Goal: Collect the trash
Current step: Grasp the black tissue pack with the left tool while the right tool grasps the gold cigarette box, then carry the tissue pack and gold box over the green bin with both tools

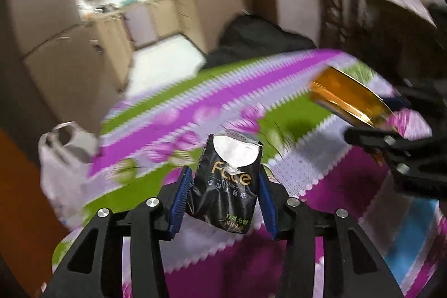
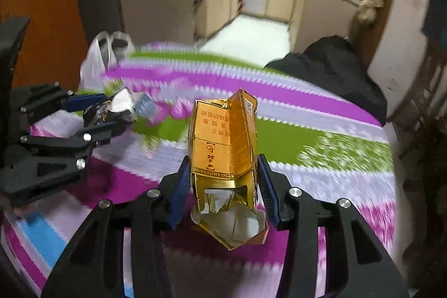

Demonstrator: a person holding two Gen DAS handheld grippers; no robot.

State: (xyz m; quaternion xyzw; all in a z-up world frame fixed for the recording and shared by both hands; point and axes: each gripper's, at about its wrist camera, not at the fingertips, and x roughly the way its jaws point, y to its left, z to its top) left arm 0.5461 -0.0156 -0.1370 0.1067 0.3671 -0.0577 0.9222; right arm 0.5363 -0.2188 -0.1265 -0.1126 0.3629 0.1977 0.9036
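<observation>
My left gripper [image 1: 223, 180] is shut on a black tissue packet [image 1: 226, 186] with a torn white top, held above the table. It also shows at the left of the right wrist view [image 2: 111, 113]. My right gripper [image 2: 223, 169] is shut on a crushed gold cigarette pack [image 2: 223, 147], open end toward the camera. That pack appears at the right of the left wrist view [image 1: 349, 97]. A white plastic bag [image 1: 64, 158] with open handles stands at the table's left edge, also seen in the right wrist view [image 2: 97, 60].
The table is covered by a purple, green and white flowered cloth [image 1: 251, 91]. A black bundle [image 2: 329, 69] lies at its far side. Kitchen cabinets [image 1: 167, 10] and a pale floor are beyond. An orange door [image 2: 47, 18] is at left.
</observation>
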